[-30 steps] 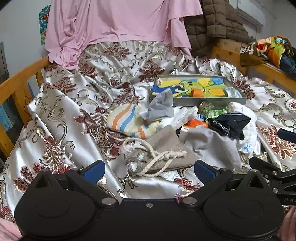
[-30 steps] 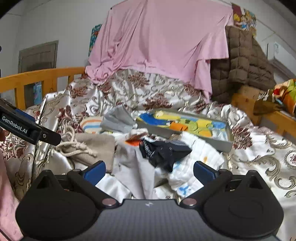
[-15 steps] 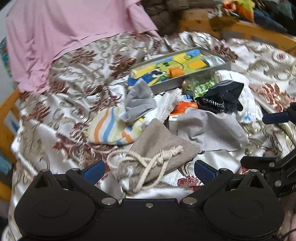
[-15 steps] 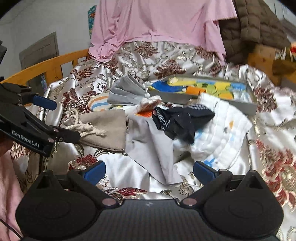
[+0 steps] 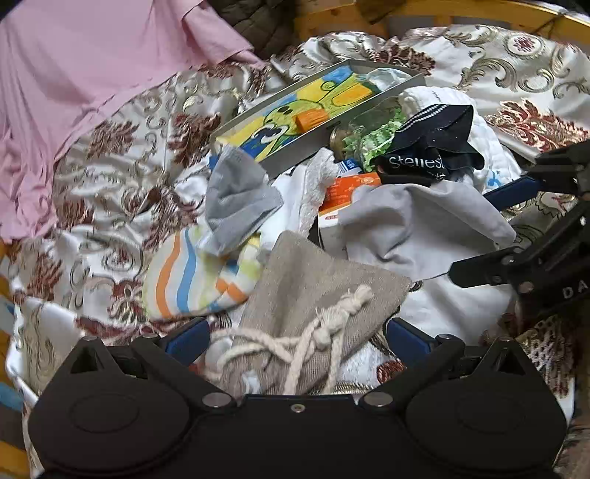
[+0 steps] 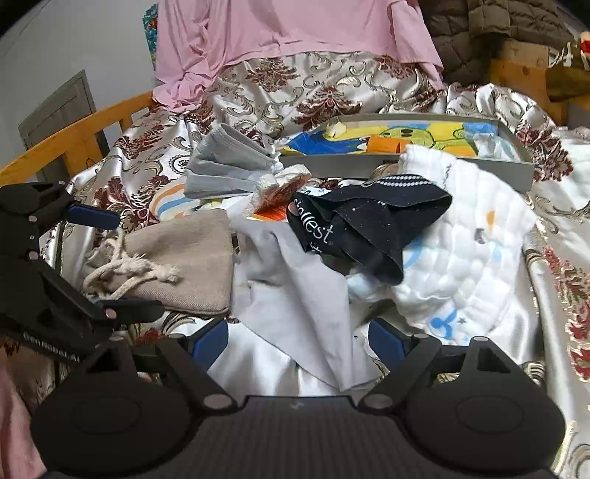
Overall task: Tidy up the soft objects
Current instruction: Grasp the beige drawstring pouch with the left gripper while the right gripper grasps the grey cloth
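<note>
A pile of soft items lies on the patterned bedspread. My left gripper is open, low over a beige drawstring pouch whose cord end lies between the fingers. My right gripper is open with its jaws closing. A light grey cloth lies between its pads without being pressed. Beyond are a black garment with white lettering, a white quilted cloth, a folded grey sock and a striped sock. The left gripper also shows in the right wrist view, straddling the pouch.
A grey tray with a cartoon picture and an orange block stands behind the pile. An orange packet and a green-filled jar sit among the clothes. A pink sheet hangs at the back. A wooden bed rail runs at left.
Both grippers have come down and forward onto the pile. The left view has rolled, and the pouch now reaches between its fingers. The right jaws have narrowed a little around the grey cloth.
</note>
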A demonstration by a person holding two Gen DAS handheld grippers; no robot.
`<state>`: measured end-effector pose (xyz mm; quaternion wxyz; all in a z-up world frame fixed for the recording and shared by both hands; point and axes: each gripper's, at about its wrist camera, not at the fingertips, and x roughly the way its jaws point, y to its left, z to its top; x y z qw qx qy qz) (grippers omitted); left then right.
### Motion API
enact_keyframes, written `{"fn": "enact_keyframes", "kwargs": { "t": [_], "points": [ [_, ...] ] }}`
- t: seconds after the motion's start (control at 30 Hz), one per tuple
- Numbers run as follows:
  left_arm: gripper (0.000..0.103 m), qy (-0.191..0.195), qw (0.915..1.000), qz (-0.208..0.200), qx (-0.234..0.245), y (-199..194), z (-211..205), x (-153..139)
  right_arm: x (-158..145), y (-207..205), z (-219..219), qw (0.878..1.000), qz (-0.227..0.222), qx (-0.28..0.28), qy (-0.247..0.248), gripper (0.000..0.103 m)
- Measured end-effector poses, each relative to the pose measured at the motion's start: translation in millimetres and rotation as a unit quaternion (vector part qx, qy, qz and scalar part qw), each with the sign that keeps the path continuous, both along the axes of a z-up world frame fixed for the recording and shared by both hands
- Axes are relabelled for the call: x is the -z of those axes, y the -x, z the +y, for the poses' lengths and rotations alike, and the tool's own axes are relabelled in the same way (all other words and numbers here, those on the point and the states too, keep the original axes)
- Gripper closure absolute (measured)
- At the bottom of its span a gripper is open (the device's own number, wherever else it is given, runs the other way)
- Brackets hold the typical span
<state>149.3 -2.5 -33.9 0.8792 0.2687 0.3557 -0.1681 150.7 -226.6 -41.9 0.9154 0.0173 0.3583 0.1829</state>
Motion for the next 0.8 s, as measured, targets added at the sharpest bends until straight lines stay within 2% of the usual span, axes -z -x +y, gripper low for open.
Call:
{"fn": "enact_keyframes", "kwargs": {
  "t": [0.1, 0.27, 0.4, 0.53, 0.67, 0.73, 0.8],
  "points": [
    [0.001, -0.005, 0.9999, -0.006, 0.009, -3.3, -1.7, 2.6, 4.1, -7.8, 2.4, 1.0, 0.014, 0.0, -0.012, 0.016],
    [0.001, 0.0, 0.9999, 0.009, 0.009, -12.6, 1.2, 5.6, 6.2, -15.5, 6.8, 1.0, 0.023, -0.003, -0.012, 0.016],
    [0.007, -0.012, 0.9995, 0.027, 0.015, -14.9, 0.3, 10.5, 6.7, -18.3, 8.8, 1.0, 0.025, -0.004, -0.008, 0.017],
    [0.016, -0.023, 0.9988, 0.036, 0.025, -12.0, -2.5, 15.2, 6.2, -14.0, 14.3, 1.0, 0.023, -0.006, 0.019, 0.026],
    [0.022, -0.023, 0.9988, 0.035, 0.027, -9.7, -2.9, 12.0, 5.9, -6.1, 19.5, 0.999, 0.027, -0.018, 0.027, 0.03],
    [0.026, -0.026, 0.9988, 0.035, 0.024, -9.2, -3.7, 11.4, 5.8, -3.9, 20.3, 0.999, 0.034, -0.032, 0.018, 0.044],
    [0.029, -0.031, 0.9987, 0.037, 0.02, -8.8, -4.6, 11.1, 4.7, -1.3, 22.2, 0.998, 0.037, -0.039, 0.01, 0.046]
  ]
}}
